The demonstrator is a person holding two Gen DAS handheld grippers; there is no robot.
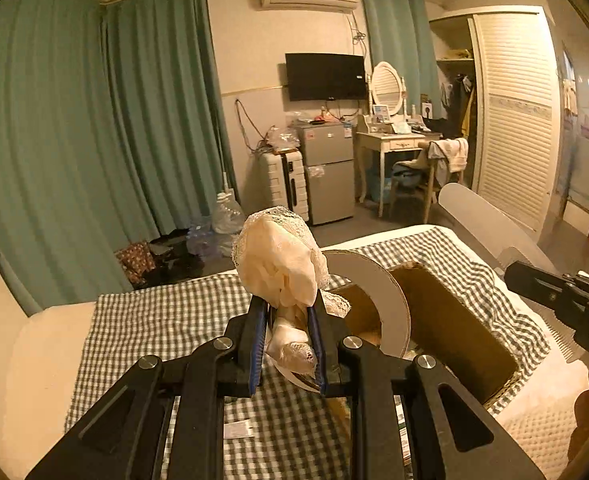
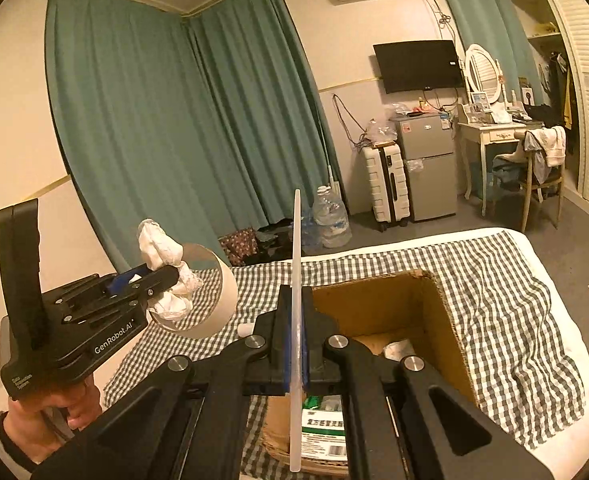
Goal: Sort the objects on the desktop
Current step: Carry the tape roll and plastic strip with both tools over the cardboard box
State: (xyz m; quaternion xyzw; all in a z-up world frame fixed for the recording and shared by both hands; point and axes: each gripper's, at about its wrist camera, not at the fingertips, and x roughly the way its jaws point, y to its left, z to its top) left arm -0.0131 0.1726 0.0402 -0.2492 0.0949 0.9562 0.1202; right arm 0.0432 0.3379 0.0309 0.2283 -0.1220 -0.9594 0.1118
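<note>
Well, up in the air over the bed: lacy cream cloth bundle [image 1: 282, 256], squeezed tight in the left tongs [image 1: 285, 300]. Around its lower part, a wide white ring [image 1: 390, 300], seemingly hanging on the cloth and not pinched itself. Down at 4 o'clock from the bundle, an open cardboard box [image 1: 454, 320], sitting on the checked bed cover [image 2: 494, 280]. At 3 o'clock, the right tongs [image 2: 295, 292], pressed together on a thin flat white strip [image 2: 297, 232], standing up on its edge toward 12 o'clock.

Things to worry about:
- Could lose the ring. Only soft cloth holding it, so a tilt or a shake might let it slide off onto the bed.
- Could drop the cloth too. Floppy and puffy, with only a small part pinched.
- Could bump the long strip into the box wall or the other tongs. Sticks out far on both ends.
- Might miss the box if let go too early.

Counting:
- One cloth bundle
- One ring
- One strip
- One box
- Two tongs
- Inside the box: one green-labelled packet [image 2: 322, 424], one white lump [image 2: 398, 350]; more maybe hidden.
</note>
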